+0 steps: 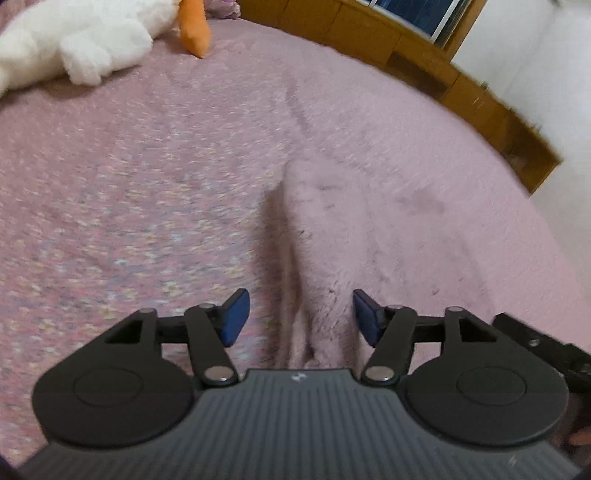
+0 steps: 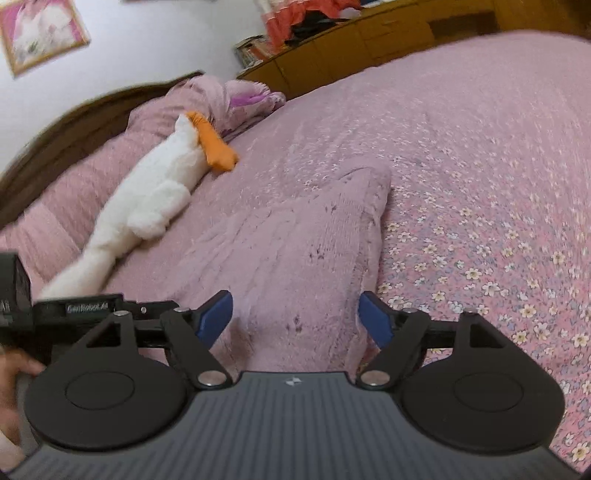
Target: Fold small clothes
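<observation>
The pink knit garment (image 2: 295,251) lies flat on the bed, a soft ribbed piece with small dark flecks, narrowing to a blunt end at 12 o'clock and widening toward the camera. In the left wrist view the same garment (image 1: 332,236) shows a raised lengthwise fold along its 9 o'clock edge, casting a dark shadow onto the cover.

The right gripper (image 2: 295,314) hangs over the garment's near end with its 2 blue-padded jaws standing wide apart; cloth lies below and between them, but the pads do not press on it. The left gripper (image 1: 301,317) is likewise parted, at a moderate gap, with the garment's fold running up between the pads and nothing clamped. A hand (image 2: 14,369) grips the left tool at 9 o'clock in the right wrist view.

Beneath everything is the bedspread (image 2: 480,184), pink and quilted, printed with small pale flowers. A white plush toy (image 2: 147,199) with an orange part stretches along 10 o'clock, beside pink pillows (image 2: 207,96). A wooden cabinet (image 2: 351,40) runs along 1 o'clock, and a framed picture (image 2: 37,33) hangs on the wall at 11 o'clock.
</observation>
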`<state>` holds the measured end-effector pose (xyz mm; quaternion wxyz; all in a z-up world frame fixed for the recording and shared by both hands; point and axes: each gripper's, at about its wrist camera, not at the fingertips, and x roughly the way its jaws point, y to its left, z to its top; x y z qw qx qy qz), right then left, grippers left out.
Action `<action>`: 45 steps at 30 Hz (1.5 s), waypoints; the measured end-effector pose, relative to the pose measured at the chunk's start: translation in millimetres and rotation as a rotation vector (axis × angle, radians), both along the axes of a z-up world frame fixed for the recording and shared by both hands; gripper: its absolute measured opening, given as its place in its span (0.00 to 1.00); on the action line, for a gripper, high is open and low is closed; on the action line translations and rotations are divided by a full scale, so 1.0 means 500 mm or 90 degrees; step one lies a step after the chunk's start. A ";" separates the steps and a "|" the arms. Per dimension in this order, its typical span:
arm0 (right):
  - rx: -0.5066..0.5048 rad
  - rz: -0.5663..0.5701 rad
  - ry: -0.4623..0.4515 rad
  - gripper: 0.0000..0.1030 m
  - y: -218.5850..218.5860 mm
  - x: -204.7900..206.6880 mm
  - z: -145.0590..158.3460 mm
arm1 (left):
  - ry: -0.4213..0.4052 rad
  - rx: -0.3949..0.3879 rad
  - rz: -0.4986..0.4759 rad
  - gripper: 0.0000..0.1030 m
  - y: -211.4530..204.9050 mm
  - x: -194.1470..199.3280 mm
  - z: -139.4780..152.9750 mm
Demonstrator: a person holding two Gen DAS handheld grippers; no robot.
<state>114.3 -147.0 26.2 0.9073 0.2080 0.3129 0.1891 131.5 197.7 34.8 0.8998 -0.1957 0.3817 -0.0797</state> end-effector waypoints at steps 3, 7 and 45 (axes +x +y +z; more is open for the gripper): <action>0.037 -0.026 0.023 0.87 -0.027 0.016 -0.005 | 0.012 -0.055 0.003 0.60 0.013 0.016 -0.007; 0.057 -0.030 0.065 0.88 -0.045 0.049 -0.032 | 0.052 -0.105 -0.002 0.60 0.018 0.042 -0.035; 0.090 -0.004 0.163 0.51 -0.136 -0.153 0.037 | 0.119 -0.159 -0.154 0.37 -0.123 -0.122 -0.019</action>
